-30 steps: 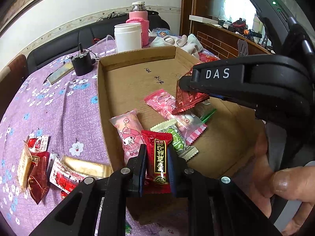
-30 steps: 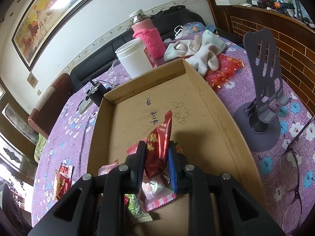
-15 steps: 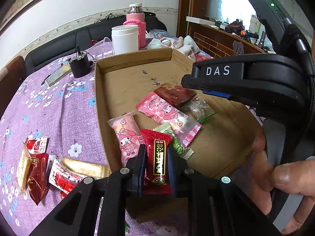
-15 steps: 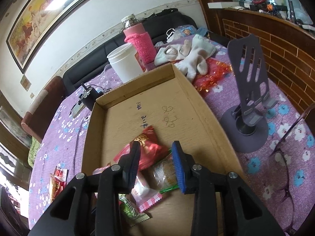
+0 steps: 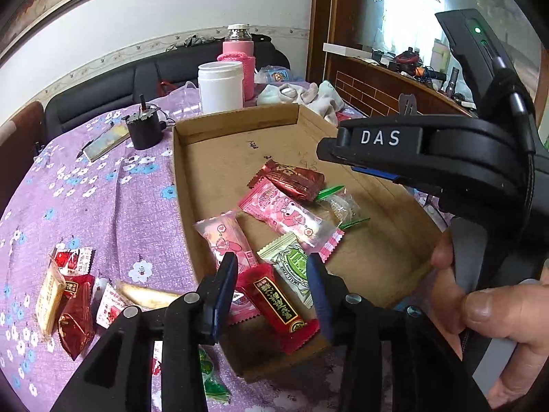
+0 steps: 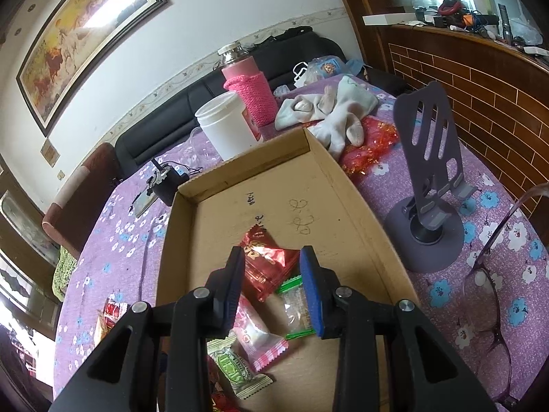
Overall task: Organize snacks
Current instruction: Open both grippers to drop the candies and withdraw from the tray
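A shallow cardboard box (image 5: 192, 178) (image 6: 346, 185) on the purple flowered cloth holds several snack packets. My left gripper (image 5: 272, 285) is open above the box's near edge, with a red bar packet (image 5: 274, 300) lying loose below it, partly over the rim. My right gripper (image 6: 272, 283) is open above the box; a shiny dark red packet (image 6: 267, 267) (image 5: 295, 180) lies flat below it. Pink packets (image 5: 284, 214), a green-white packet (image 5: 291, 264) and a clear green-edged packet (image 6: 296, 304) lie in the box. Loose snacks (image 5: 68, 295) lie on the cloth left of the box.
Behind the box stand a white jar (image 5: 221, 86), a pink-sleeved flask (image 5: 238, 61) and a small black device (image 5: 142, 128). White socks (image 6: 329, 113) and red foil lie at the back right. A grey phone stand (image 6: 429, 185) and glasses (image 6: 487, 309) are right of the box.
My right gripper opened and let the dark red packet drop flat into the box, then drew back. My left gripper opened and released the red bar packet at the box's near edge.
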Available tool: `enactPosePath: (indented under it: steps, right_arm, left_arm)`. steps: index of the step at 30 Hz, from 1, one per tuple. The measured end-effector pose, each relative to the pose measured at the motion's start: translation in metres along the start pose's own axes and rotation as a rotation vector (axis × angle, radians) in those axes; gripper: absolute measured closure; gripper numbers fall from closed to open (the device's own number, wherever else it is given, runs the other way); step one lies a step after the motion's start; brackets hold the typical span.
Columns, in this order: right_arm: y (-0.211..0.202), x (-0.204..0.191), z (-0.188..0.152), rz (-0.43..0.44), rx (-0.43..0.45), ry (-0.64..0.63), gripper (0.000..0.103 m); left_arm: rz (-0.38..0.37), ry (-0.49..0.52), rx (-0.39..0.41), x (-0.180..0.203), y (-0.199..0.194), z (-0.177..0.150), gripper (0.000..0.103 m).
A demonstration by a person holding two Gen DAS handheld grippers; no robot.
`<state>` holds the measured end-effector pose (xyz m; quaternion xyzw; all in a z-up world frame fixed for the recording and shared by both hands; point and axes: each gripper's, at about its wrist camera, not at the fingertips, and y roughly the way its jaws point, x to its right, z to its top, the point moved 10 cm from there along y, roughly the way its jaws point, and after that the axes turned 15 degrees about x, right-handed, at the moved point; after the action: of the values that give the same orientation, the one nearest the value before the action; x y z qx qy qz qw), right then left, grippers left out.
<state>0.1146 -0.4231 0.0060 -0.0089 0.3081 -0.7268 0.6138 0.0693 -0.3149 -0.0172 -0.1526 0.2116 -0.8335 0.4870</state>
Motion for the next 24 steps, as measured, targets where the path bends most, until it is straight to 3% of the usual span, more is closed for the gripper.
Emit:
enactPosePath:
  steps: [16, 24]
  right_arm:
    - [-0.002, -0.014, -0.001, 0.037, 0.003, -0.022, 0.071]
    - [-0.005, -0.021, -0.002, 0.059, 0.007, -0.035, 0.068]
  left_arm:
    - [0.006, -0.041, 0.007, -0.014, -0.008, 0.008, 0.056]
    - [0.023, -0.089, 0.015, -0.039, -0.033, 0.024, 0.055]
